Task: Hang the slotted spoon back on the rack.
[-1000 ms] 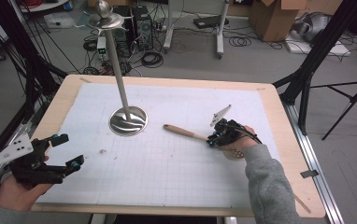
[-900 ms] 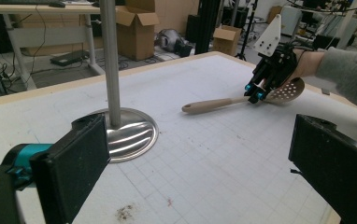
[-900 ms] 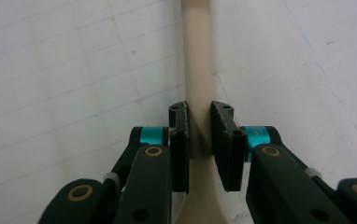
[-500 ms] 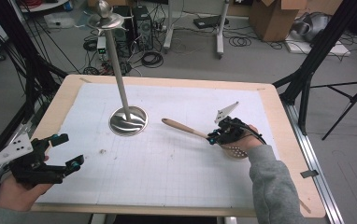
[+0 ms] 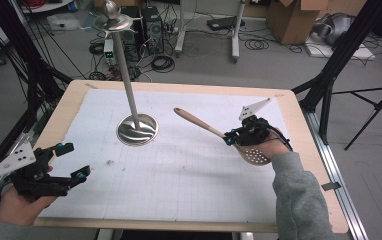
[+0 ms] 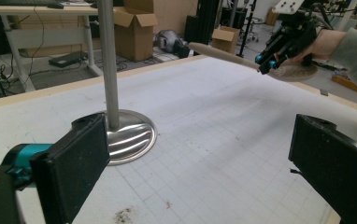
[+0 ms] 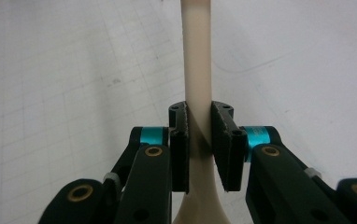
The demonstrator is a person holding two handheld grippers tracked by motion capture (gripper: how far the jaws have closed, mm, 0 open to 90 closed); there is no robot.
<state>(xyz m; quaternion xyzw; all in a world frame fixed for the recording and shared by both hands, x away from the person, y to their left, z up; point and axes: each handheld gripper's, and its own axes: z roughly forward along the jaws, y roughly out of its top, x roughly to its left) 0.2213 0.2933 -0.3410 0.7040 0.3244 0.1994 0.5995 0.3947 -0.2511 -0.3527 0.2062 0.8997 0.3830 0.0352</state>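
Observation:
A wooden slotted spoon is held off the table at the right, handle pointing up and left toward the metal stand. My right gripper is shut on the spoon's handle near its perforated bowl; the jaws pinch it from both sides. The stand has a round steel base, a thin pole and a small dish on top. My left gripper rests open at the table's front left, its pads wide apart with nothing between them. The spoon and right gripper appear far off in the left gripper view.
A white gridded mat covers the wooden table. A small speck of debris lies on the mat near the left gripper. Cardboard boxes, cables and tripod legs stand on the floor beyond the table.
The right gripper has lifted the spoon off the mat and raised it, handle tilting upward to the left. The left gripper has stayed in place.

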